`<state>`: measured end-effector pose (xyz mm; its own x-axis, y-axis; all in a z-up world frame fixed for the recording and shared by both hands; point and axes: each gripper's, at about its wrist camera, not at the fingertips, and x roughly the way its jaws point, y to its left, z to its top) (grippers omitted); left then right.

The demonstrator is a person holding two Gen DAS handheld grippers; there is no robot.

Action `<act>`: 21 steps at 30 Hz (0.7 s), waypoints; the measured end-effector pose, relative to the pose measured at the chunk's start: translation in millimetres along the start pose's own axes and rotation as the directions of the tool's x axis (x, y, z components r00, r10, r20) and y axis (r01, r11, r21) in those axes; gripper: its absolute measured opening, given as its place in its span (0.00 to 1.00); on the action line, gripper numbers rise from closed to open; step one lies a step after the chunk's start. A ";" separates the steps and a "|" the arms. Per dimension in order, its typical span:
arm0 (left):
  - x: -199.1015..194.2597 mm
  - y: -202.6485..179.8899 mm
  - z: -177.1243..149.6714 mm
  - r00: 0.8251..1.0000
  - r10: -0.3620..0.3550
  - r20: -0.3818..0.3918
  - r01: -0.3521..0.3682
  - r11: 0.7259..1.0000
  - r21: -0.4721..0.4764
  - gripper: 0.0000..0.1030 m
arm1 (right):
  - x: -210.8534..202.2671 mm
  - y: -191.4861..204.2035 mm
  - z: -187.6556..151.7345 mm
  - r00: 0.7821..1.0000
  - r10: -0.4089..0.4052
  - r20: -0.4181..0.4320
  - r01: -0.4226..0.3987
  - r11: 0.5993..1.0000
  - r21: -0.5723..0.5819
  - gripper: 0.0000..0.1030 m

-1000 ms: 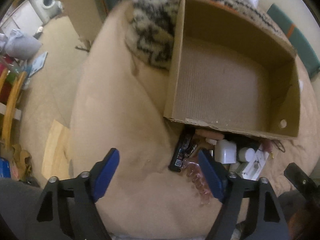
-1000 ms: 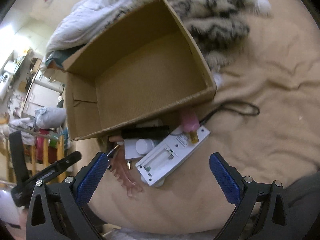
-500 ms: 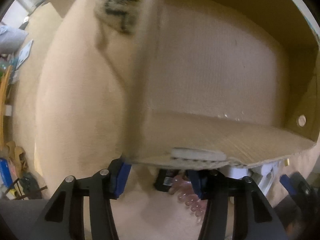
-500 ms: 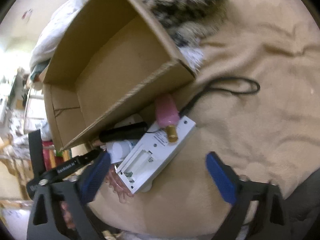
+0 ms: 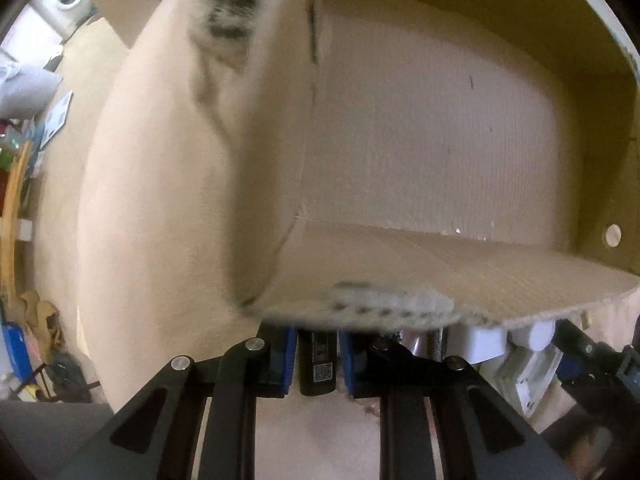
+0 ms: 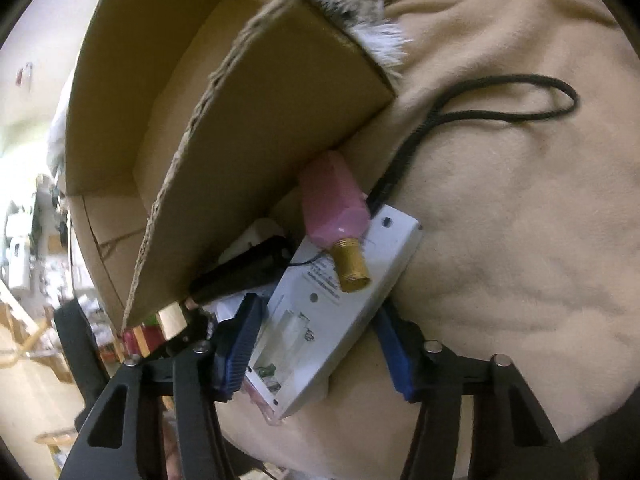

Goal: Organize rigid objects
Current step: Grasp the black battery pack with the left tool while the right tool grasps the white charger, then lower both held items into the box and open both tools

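Clutter lies bunched on a beige blanket [image 6: 500,240] against the near wall of an open cardboard box [image 5: 440,140], whose bare floor fills the upper right of the left wrist view. Low in that view, just under the box's torn front edge, a black battery pack [image 5: 316,364] stands between the blue pads of the left gripper [image 5: 317,360]; its jaws have just been closing and the pads now press on both sides of the pack. To its right sit a white block [image 5: 482,342] and a white cap [image 5: 532,334], partly hidden by the cardboard. In the right wrist view a white remote [image 6: 328,312] with its battery bay uncovered lies slanted across the lower middle, and the right gripper [image 6: 316,344] has just been closing around it; the left pad touches the remote's edge, while the right pad sits at its other edge, and whether it presses there I cannot tell. A pink bottle with a gold neck [image 6: 336,216] rests on the remote's upper end, touching the box wall. A black cord [image 6: 500,96] loops away to the upper right. A black tube [image 6: 244,268] lies under the box edge, left of the remote
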<state>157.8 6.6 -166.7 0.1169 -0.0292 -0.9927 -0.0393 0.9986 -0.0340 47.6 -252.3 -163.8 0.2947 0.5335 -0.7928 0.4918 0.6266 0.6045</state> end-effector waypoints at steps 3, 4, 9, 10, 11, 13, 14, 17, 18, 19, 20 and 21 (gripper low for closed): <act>-8.9 14.1 -4.6 1.000 -0.014 0.011 0.014 0.999 -0.034 0.16 | -17.0 0.1 -2.5 0.999 0.007 0.034 -0.006 0.999 -0.032 0.28; -9.9 16.4 -8.3 1.000 -0.020 0.011 0.020 0.999 -0.047 0.16 | -23.8 0.5 -3.8 0.999 -0.004 0.054 0.007 0.998 -0.056 0.28; -24.6 29.0 -11.7 0.999 -0.025 0.024 0.026 0.998 -0.061 0.16 | -35.8 7.7 -12.2 0.996 -0.045 0.078 0.055 0.990 -0.131 0.22; -28.6 30.1 -12.4 0.999 -0.026 0.031 0.028 0.998 -0.060 0.16 | -40.2 8.5 -14.1 0.996 -0.042 0.084 0.054 0.987 -0.149 0.22; -30.7 33.1 -15.5 0.999 -0.027 0.035 0.029 0.998 -0.059 0.16 | -42.0 11.2 -17.0 0.995 -0.038 0.092 0.053 0.985 -0.166 0.22; -34.0 31.4 -19.3 0.999 -0.021 0.042 0.024 0.997 -0.073 0.16 | -44.0 12.6 -25.3 0.993 -0.051 0.108 0.072 0.978 -0.198 0.22; -34.2 34.8 -21.0 0.999 -0.026 0.040 0.029 0.996 -0.082 0.16 | -46.7 14.4 -29.3 0.991 -0.060 0.117 0.084 0.973 -0.215 0.22; -33.8 34.0 -33.0 0.998 -0.058 0.030 0.062 0.992 -0.112 0.16 | -51.4 27.4 -40.7 0.986 -0.067 0.150 0.107 0.956 -0.272 0.22; -37.3 35.4 -36.2 0.997 -0.071 0.034 0.075 0.990 -0.117 0.16 | -53.9 32.8 -43.2 0.986 -0.054 0.160 0.099 0.952 -0.290 0.22; -41.7 35.7 -39.4 0.996 -0.079 0.042 0.084 0.990 -0.115 0.16 | -57.9 38.4 -45.6 0.984 -0.052 0.172 0.104 0.944 -0.313 0.22; -49.1 40.6 -39.3 0.995 -0.089 0.049 0.094 0.989 -0.116 0.16 | -57.8 48.1 -47.7 0.982 -0.049 0.185 0.109 0.937 -0.331 0.22; -53.5 37.6 -44.6 0.993 -0.101 0.061 0.108 0.987 -0.118 0.16 | -63.4 49.9 -48.5 0.981 -0.038 0.191 0.104 0.933 -0.344 0.22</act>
<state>105.9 43.7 -120.0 0.1802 -0.1276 -0.9753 -0.1433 0.9776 -0.1544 13.7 -227.3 -79.6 0.4268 0.3906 -0.8156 0.2076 0.8355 0.5087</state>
